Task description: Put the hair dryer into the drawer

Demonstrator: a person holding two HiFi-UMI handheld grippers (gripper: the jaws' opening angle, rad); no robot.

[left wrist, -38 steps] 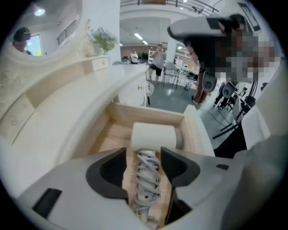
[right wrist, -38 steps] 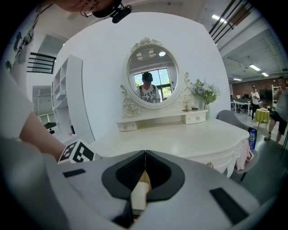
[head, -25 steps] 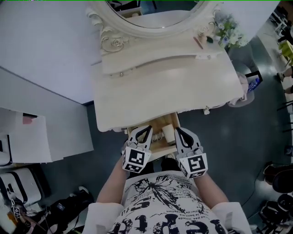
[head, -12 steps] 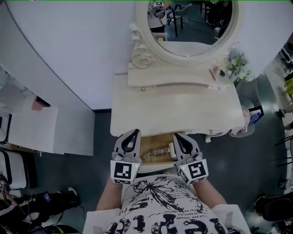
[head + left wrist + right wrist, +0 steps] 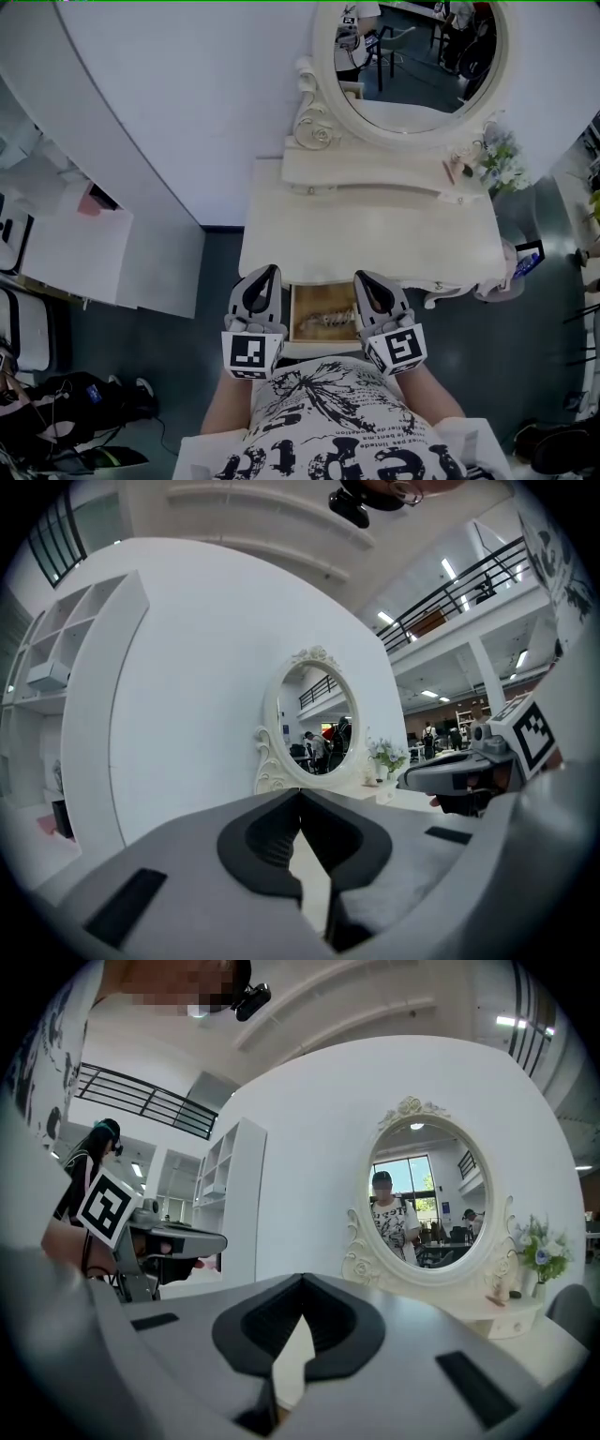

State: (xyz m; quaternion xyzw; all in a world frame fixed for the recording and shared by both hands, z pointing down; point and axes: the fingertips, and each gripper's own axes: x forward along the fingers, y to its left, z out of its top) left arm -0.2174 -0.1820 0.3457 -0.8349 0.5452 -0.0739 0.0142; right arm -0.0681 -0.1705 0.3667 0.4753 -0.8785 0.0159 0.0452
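The white dressing table has its wooden drawer pulled out below the front edge. Inside lies a pale thing with a tangled cord, apparently the hair dryer. My left gripper hangs just left of the drawer, shut and empty. Just right of the drawer my right gripper is shut and empty too. In the left gripper view the left gripper points level at the oval mirror, with the right gripper beside it. In the right gripper view the right gripper faces the mirror.
A flower vase and small items stand on the table's raised back shelf. A curved white wall rises behind. A white desk is at the left, bags lie on the floor, and a bin sits by the table's right leg.
Both grippers have risen from the drawer's front and tipped up to level. The left one now sits left of the drawer. The head view has swung up toward the mirror.
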